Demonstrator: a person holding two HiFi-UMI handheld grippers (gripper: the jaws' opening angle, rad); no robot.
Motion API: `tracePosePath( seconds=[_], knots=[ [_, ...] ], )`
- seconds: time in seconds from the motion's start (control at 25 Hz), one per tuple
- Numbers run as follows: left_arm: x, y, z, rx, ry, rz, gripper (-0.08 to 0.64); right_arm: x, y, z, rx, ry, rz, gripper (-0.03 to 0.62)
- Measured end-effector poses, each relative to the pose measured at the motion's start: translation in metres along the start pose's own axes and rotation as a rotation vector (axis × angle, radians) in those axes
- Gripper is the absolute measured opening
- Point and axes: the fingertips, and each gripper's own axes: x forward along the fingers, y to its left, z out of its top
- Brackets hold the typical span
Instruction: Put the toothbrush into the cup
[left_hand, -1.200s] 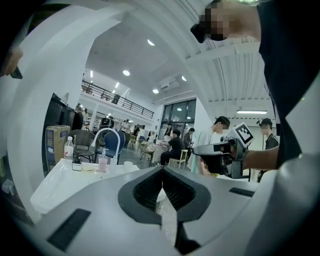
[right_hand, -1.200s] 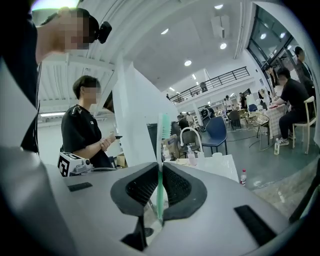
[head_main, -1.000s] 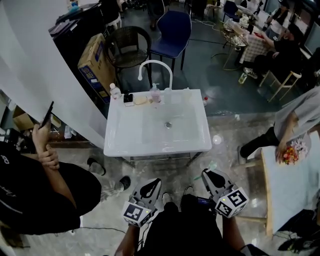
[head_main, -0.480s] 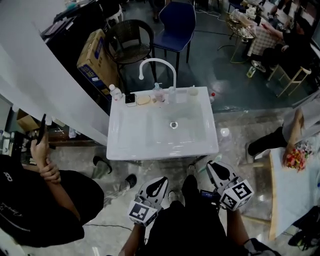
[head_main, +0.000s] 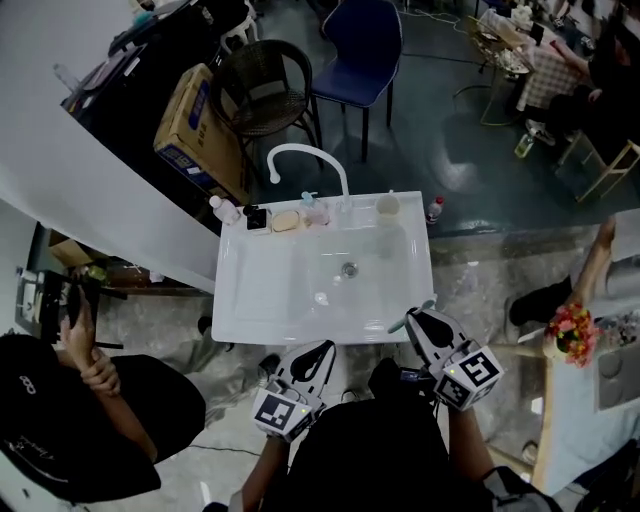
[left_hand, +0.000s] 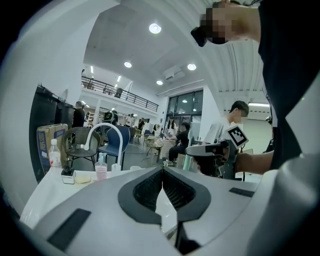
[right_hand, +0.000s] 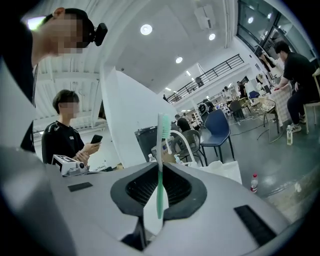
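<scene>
Setting: a large open indoor hall, studio or lab type, not a home. Evidence: a white sink (head_main: 250, 300) with a faucet (head_main: 300, 153) stands by itself on a glossy grey floor (head_main: 470, 200), backed only by a white partition (head_main: 100, 190). A soap bottle (head_main: 312, 210) and a cup (head_main: 387, 205) sit on its ledge, like a mock bathroom. A box (head_main: 195, 125), a wicker chair (head_main: 262, 85) and a blue chair (head_main: 362, 45) stand just behind. People (head_main: 610, 50) sit at a table (head_main: 548, 75) nearby, and a person (right_hand: 65, 137) with a phone is close by. High ceiling with round lights (left_hand: 155, 28), railed upper gallery (left_hand: 120, 92), tall glass front (left_hand: 187, 107).
</scene>
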Motion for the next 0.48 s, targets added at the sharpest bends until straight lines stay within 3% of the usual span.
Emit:
tracePosePath(
  seconds=[0.48],
  knots=[
    [0.104, 0.019, 0.024, 0.003, 0.037, 0.036, 0.012, 0.037, -0.079, 0.042, 0.075, -0.03, 0.098, 0.037]
  ],
)
